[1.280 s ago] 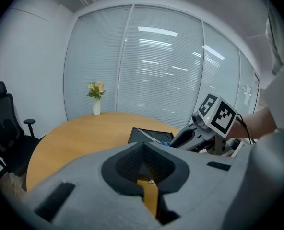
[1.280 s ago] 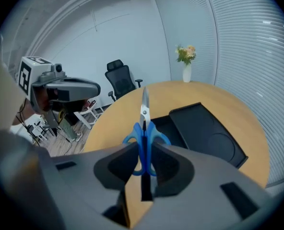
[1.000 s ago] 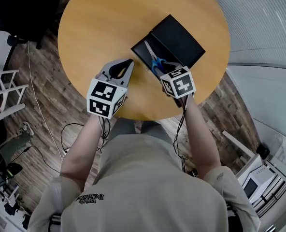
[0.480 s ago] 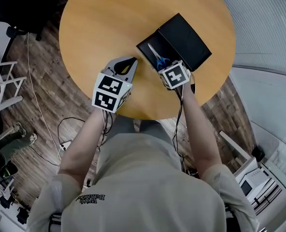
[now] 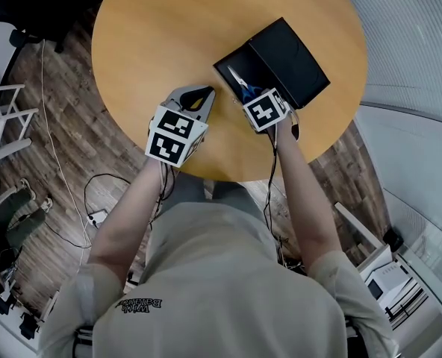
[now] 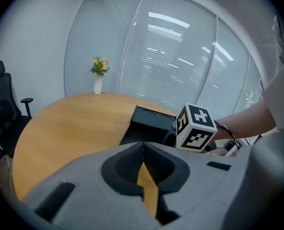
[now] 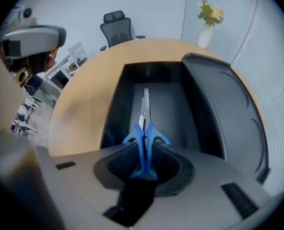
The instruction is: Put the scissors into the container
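Since a second ago the right tongs (image 7: 143, 152) have pushed toward twelve o'clock, so the scissors (image 7: 144, 110) now reach deeper over the container (image 7: 114, 109). Clamped on the blue plastic handles, the tongs hold the slim steel blades closed and pointing into the open tray. I judge the carry nearly done, with lowering and release left. The container is matte black and rectangular, its lid (image 7: 223, 104) lying open at three o'clock. At nine o'clock the left tongs (image 6: 142, 147) hover pinched together, empty, over the round, smooth wooden surface (image 5: 154, 36).
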